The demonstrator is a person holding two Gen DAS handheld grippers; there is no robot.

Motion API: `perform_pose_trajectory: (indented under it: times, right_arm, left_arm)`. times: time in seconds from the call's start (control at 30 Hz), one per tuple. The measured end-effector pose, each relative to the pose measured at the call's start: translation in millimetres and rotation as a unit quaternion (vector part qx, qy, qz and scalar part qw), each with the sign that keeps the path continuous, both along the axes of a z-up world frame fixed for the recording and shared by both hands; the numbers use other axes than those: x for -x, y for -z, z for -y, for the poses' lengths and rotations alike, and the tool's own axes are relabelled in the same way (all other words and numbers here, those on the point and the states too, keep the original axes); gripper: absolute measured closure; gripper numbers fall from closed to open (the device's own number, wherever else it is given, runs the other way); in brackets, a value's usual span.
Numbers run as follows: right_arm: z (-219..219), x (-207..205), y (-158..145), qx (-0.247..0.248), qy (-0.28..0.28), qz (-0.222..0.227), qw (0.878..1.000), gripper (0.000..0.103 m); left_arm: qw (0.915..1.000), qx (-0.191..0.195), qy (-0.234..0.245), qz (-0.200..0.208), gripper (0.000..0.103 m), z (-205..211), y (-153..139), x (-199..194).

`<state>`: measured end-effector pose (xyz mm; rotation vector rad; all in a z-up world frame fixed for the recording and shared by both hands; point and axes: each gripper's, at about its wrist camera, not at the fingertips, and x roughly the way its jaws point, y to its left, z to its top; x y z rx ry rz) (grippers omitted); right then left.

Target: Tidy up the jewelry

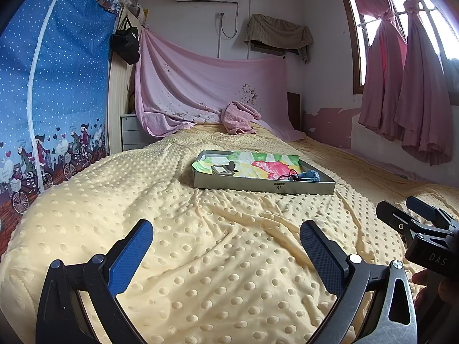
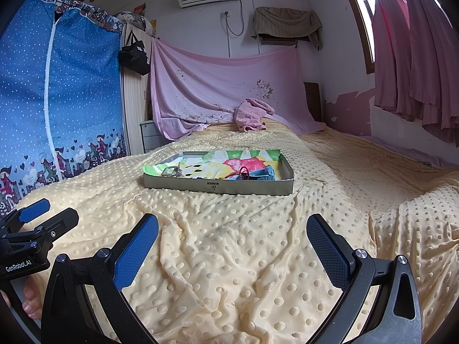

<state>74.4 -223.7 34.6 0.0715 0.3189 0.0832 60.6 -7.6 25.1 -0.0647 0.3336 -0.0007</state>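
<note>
A shallow grey metal tray (image 1: 264, 185) (image 2: 218, 187) lies on the yellow dotted blanket, lined with a colourful printed paper. In it sit a silver buckle-like piece (image 1: 222, 169) (image 2: 169, 171), a dark cord with a pendant (image 1: 288, 176) (image 2: 243, 174) and a blue item (image 1: 310, 175) (image 2: 265, 172). My left gripper (image 1: 226, 246) is open and empty, well short of the tray. My right gripper (image 2: 232, 240) is also open and empty, at about the same distance. Each gripper shows at the edge of the other's view.
The bed's yellow blanket (image 1: 200, 229) is wrinkled between grippers and tray. A pink towel (image 1: 239, 117) lies near the headboard. A blue fabric wardrobe (image 1: 57, 100) stands at the left, with grey drawers (image 1: 132, 132) beside it. Pink curtains (image 1: 407, 86) hang at the right.
</note>
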Motion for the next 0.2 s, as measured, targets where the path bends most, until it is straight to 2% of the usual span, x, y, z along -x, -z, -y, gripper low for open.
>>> perform_pose_trajectory:
  times: [0.2]
  right_arm:
    - [-0.3, -0.1, 0.1, 0.000, 0.000, 0.000, 1.000, 0.001]
  left_arm:
    - [1.0000, 0.000, -0.001, 0.000, 0.000, 0.6, 0.0, 0.1]
